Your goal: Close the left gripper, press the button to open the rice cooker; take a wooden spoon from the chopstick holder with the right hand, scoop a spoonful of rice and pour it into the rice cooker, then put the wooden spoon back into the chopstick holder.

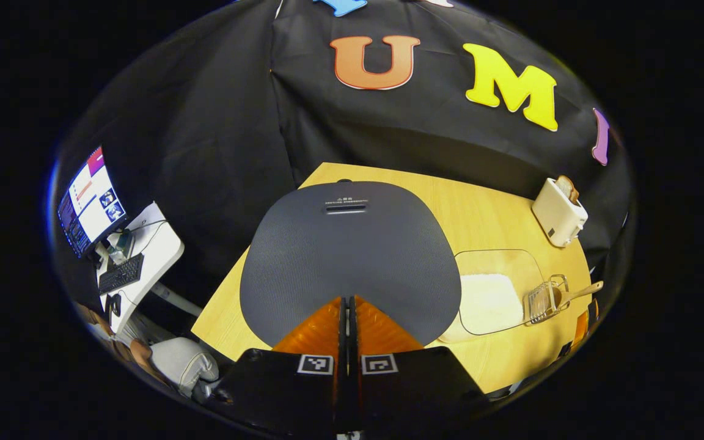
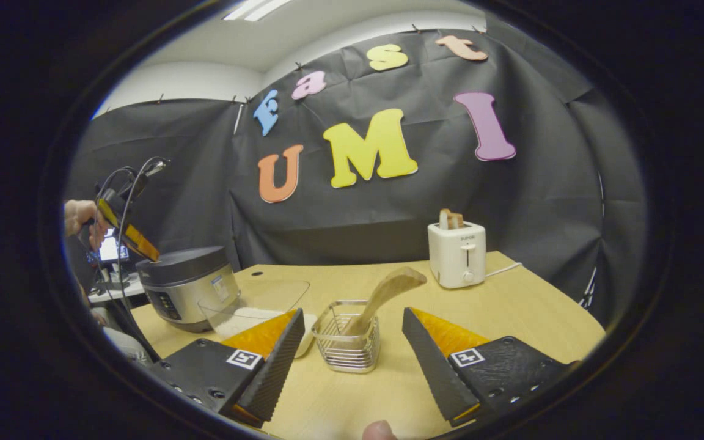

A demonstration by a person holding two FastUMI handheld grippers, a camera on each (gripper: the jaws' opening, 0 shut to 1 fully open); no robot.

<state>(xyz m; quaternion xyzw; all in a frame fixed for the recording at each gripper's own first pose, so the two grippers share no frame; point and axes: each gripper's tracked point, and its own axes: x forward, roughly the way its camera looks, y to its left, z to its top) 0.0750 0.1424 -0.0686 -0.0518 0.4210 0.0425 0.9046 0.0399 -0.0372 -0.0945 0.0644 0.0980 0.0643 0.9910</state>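
Right now your left tool [image 1: 347, 305] has its two fingers pressed together with nothing between them, poised over the near edge of the dark grey textured lid of the silver rice cooker [image 1: 349, 256], which is down and sits at the left end of the pale wooden worktop [image 1: 492, 208]. Your right tool [image 2: 352, 342] is spread wide and empty, low over the worktop, framing the square wire chopstick holder [image 2: 347, 337], where the wooden spoon [image 2: 386, 292] leans. Between cooker and holder sits a clear plastic tray of white rice [image 2: 248, 308], and a white toaster [image 2: 457, 253] stands near the black cloth wall.
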